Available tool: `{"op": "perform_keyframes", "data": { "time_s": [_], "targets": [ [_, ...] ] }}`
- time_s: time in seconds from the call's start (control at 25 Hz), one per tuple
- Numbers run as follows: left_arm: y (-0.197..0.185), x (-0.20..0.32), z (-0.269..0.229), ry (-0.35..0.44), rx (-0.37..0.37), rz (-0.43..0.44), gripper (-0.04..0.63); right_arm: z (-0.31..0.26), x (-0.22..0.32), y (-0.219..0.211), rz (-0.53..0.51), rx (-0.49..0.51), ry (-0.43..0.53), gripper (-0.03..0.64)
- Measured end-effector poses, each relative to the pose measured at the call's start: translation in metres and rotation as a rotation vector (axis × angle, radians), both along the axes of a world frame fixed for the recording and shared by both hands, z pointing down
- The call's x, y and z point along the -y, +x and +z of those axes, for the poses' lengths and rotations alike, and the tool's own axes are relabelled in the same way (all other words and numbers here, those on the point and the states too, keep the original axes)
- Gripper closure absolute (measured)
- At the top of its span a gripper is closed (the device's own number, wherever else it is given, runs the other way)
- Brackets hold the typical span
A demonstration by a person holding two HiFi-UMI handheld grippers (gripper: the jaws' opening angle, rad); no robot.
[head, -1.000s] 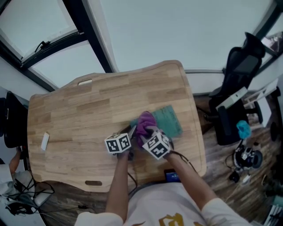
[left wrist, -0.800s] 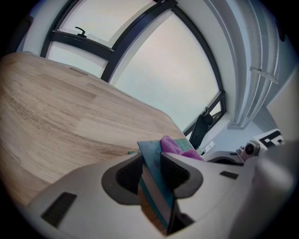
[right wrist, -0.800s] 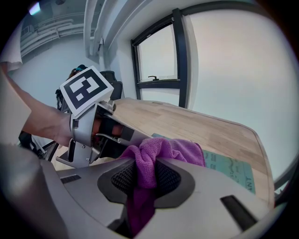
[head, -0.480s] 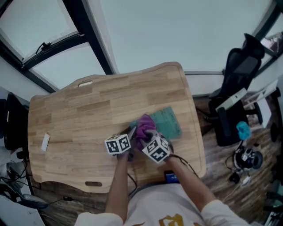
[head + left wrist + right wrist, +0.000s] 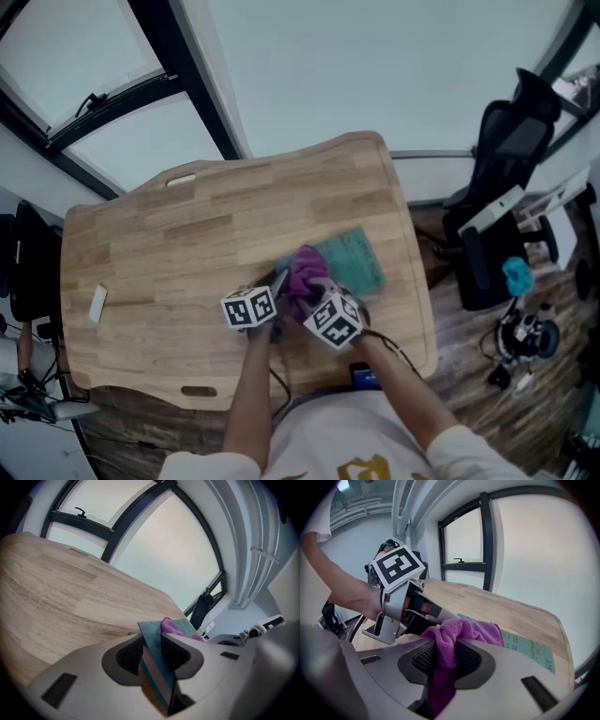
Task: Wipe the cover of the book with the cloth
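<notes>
A teal book (image 5: pixel 352 261) lies flat on the wooden table (image 5: pixel 187 234), near its right end. My left gripper (image 5: pixel 277 298) is shut on the book's (image 5: pixel 151 641) near corner, its edge pinched between the two pads. My right gripper (image 5: pixel 307 286) is shut on a purple cloth (image 5: pixel 305 270), which bunches out of the jaws and rests on the teal cover (image 5: pixel 525 646). In the right gripper view the cloth (image 5: pixel 459 634) hangs between the pads and the left gripper (image 5: pixel 401 606) sits just to the left.
A small white object (image 5: pixel 96 302) lies near the table's left end. A black office chair (image 5: pixel 502 178) stands on the floor to the right of the table. Window frames (image 5: pixel 178 66) run behind the table's far edge.
The right gripper and the cloth have shifted slightly toward me along the cover. The left gripper has stayed put on the book.
</notes>
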State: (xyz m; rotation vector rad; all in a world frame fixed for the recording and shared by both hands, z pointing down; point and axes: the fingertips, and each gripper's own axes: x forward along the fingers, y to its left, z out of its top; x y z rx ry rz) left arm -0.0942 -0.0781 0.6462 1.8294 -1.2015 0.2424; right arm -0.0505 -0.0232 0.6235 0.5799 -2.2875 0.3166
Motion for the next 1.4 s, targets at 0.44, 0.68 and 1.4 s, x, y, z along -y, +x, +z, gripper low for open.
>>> {"op": "perform_keyframes", "data": {
  "time_s": [0.44, 0.68, 1.4],
  "targets": [
    [0.002, 0.002, -0.006, 0.011, -0.002, 0.007, 0.476, -0.003, 0.003, 0.008, 0.007, 0.001, -0.025, 0.54],
    [0.0, 0.002, -0.003, 0.008, 0.001, 0.006, 0.475, -0.002, 0.006, 0.016, 0.023, -0.004, -0.031, 0.54],
    [0.001, 0.0, 0.001, 0.004, -0.006, 0.0, 0.474, -0.001, 0.025, 0.068, 0.142, -0.01, -0.044, 0.54]
  ]
}}
